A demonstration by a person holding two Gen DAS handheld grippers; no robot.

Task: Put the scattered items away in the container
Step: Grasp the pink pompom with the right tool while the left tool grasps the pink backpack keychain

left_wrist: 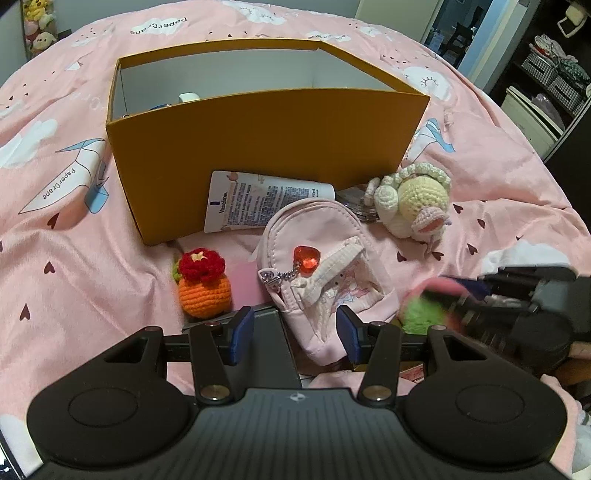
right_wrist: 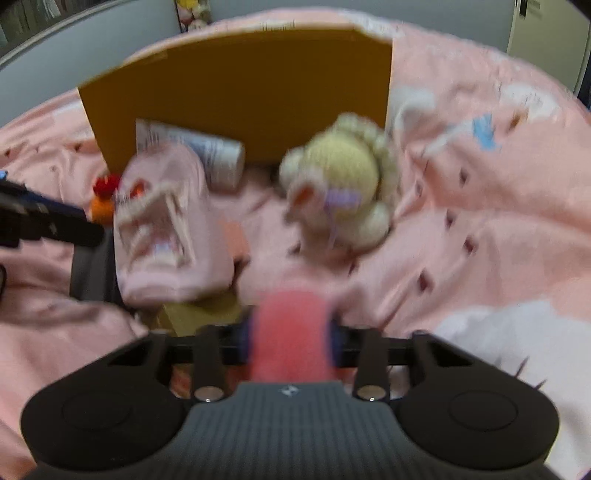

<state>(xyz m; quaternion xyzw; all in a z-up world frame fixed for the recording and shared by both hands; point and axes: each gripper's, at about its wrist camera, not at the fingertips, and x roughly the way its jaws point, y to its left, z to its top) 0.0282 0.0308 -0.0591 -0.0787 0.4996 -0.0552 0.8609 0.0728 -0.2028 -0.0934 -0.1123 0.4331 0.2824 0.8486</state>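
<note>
An open orange box [left_wrist: 266, 147] stands on the pink bedspread; it also shows in the blurred right wrist view [right_wrist: 258, 92]. In front of it lie a Vaseline tube [left_wrist: 258, 203], a pink mini backpack pouch [left_wrist: 325, 273], a crochet orange with a red flower [left_wrist: 203, 284] and a cream crochet doll [left_wrist: 410, 203]. My left gripper [left_wrist: 295, 332] is open and empty, its blue pads astride the near end of the pouch. My right gripper [right_wrist: 291, 339] is shut on a pink and green crochet toy [right_wrist: 291, 332], seen blurred in the left wrist view [left_wrist: 428, 302].
A few small items lie inside the box [left_wrist: 188, 98]. A dark flat object [left_wrist: 273, 339] and a yellowish card [right_wrist: 199, 314] lie under the pouch. Plush toys [left_wrist: 37, 22] hang at far left; shelves with baskets [left_wrist: 546, 70] stand right of the bed.
</note>
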